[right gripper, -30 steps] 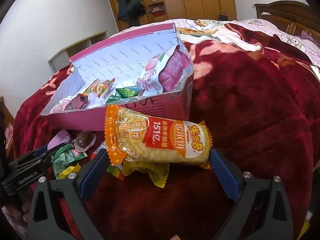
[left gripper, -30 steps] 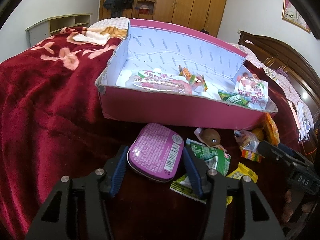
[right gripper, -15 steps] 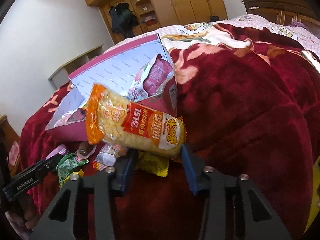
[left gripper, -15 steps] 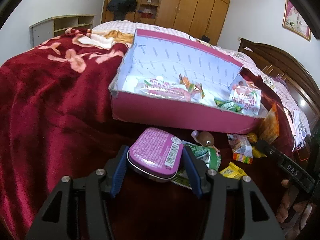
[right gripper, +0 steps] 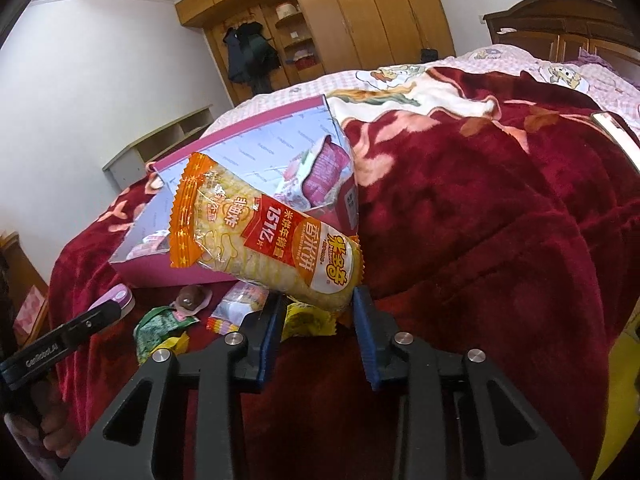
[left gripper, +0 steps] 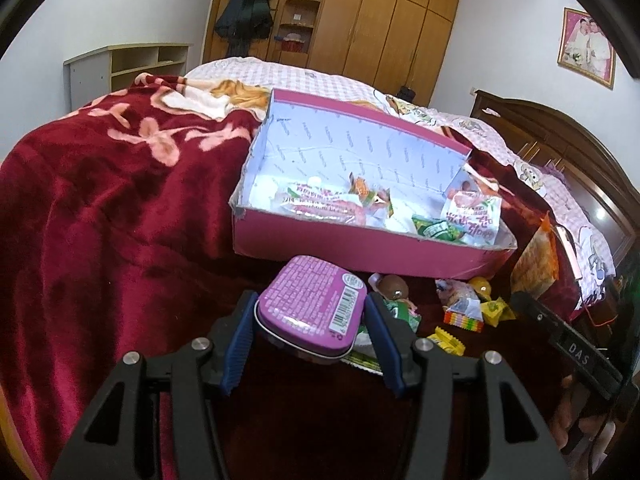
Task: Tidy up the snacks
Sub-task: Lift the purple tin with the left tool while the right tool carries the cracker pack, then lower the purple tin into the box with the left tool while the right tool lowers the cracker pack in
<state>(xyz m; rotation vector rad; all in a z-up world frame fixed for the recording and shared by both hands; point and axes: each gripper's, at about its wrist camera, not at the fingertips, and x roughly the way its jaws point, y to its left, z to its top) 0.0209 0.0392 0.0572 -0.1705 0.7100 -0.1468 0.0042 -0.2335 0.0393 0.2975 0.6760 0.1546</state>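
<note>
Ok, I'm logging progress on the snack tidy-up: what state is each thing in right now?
left gripper: shut on the purple tin
purple tin: held, lifted off the blanket
right gripper: closing on the rice cracker pack
rice cracker pack: gripped by one end, raised, tilted
pink box: open, partly filled with snacks
loose sweets: lying on the blanket, outside the box

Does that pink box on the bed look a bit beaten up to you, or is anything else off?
Yes. The pink box looks worn: its near rim is ragged and its right end wall is torn and splayed outward, with a pink-and-white packet leaning against it. Several snacks, such as a green packet, lie loose on the red blanket in front.
</note>
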